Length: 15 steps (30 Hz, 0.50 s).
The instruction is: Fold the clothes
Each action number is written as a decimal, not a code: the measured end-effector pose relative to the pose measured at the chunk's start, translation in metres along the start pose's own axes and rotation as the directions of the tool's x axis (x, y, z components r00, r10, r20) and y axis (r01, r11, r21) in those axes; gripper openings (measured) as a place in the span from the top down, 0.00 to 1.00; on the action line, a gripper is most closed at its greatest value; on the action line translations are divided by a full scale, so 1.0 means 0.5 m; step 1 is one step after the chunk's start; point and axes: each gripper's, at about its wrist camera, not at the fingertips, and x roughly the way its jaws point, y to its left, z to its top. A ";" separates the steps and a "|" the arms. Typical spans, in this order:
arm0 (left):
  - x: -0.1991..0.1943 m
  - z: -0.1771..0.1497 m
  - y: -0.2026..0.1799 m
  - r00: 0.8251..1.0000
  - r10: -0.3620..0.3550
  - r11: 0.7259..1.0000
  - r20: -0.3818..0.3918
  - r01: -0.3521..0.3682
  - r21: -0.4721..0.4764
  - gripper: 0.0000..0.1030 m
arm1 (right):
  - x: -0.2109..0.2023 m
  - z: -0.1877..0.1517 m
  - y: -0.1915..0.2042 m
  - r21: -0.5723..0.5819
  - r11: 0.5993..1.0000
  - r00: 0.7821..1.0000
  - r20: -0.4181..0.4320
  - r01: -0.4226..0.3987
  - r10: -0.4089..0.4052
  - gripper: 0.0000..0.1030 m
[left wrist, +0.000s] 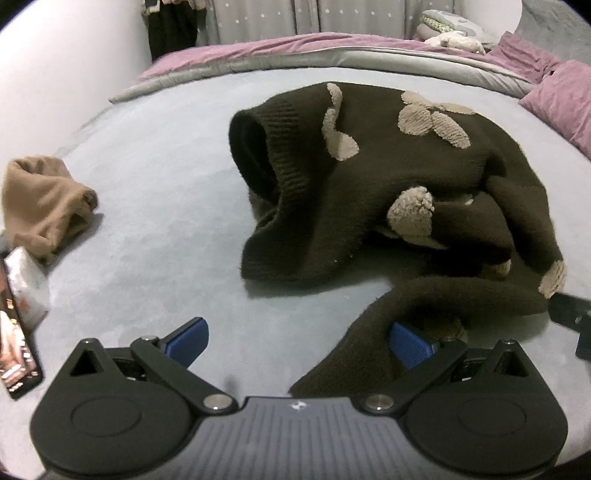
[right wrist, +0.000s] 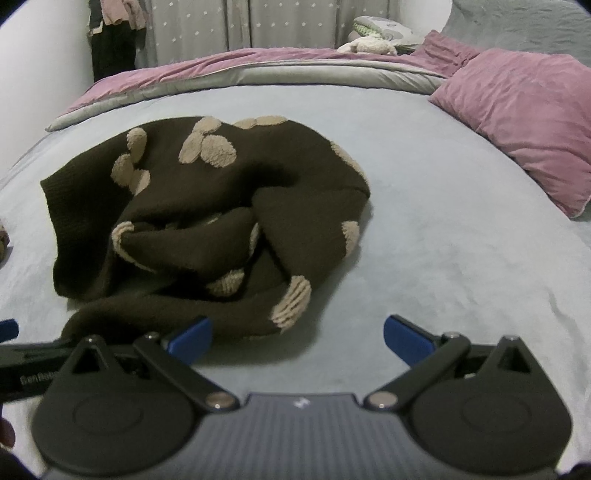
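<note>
sweater (right wrist: 207, 206) crumpled, sleeve end hidden | both grippers' fingers spread

Pale blue bedsheet (right wrist: 424, 258) across the bed, grey and mauve duvet (right wrist: 229, 70) bunched along its far edge, mauve pillow (right wrist: 524, 122) at right, grey star-print curtains (right wrist: 236, 26) behind, white wall (left wrist: 74, 55) at left, dim indoor light

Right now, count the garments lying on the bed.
2: a dark brown sweater crumpled mid-bed, and a tan garment bunched near the bed's left edge. The far pile by the pillows may hold more.
</note>
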 end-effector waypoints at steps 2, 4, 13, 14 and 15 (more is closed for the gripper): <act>0.013 0.006 0.005 0.999 -0.033 0.999 -0.008 0.033 -0.015 0.00 | 0.010 0.003 -0.002 -0.009 1.000 1.000 0.001 -0.020 0.020 0.00; 0.025 0.011 0.006 0.999 -0.045 0.999 -0.004 0.045 -0.016 0.00 | 0.020 0.007 -0.004 -0.019 0.999 0.999 0.002 -0.040 0.040 0.00; 0.090 0.007 0.000 0.996 -0.075 0.997 -0.045 0.073 -0.040 0.00 | 0.086 0.014 -0.001 -0.084 0.996 0.999 0.008 -0.040 0.041 0.00; 0.098 0.006 0.000 0.995 -0.079 0.996 -0.053 0.077 -0.045 0.00 | 0.093 0.014 -0.004 -0.078 0.996 0.999 0.005 -0.047 0.048 0.00; 0.106 0.005 -0.001 0.995 -0.084 0.995 -0.061 0.081 -0.050 0.00 | 0.099 0.014 -0.007 -0.071 0.996 0.999 0.003 -0.054 0.054 0.00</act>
